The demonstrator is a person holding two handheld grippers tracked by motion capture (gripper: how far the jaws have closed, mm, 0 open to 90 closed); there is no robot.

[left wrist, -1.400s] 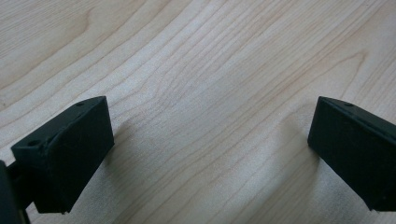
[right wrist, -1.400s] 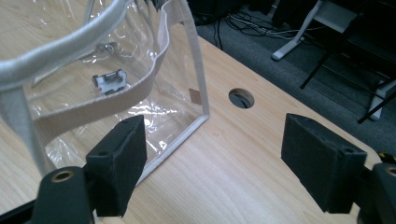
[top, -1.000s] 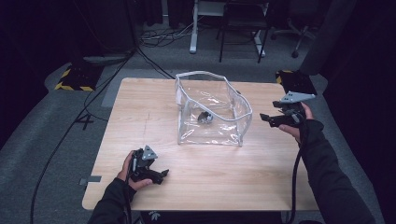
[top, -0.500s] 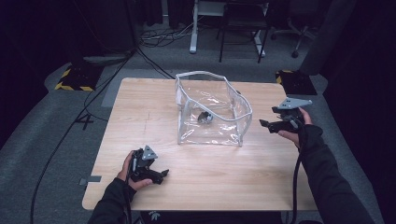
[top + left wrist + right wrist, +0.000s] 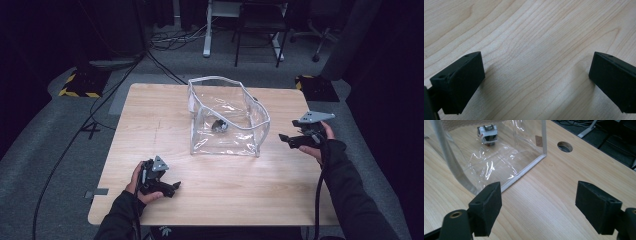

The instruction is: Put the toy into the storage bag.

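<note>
The clear plastic pouch with white edging stood open on the light wooden surface, just ahead-left of the right gripper, whose fingers were spread apart. A small white-and-grey toy car lay inside. The left gripper, fingers apart, rested on bare wood, well apart from it.

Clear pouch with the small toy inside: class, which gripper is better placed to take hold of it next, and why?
Right. The right gripper is open beside the clear pouch, aimed at its wall. The left gripper rests open on the table's near edge, farther off.
</note>
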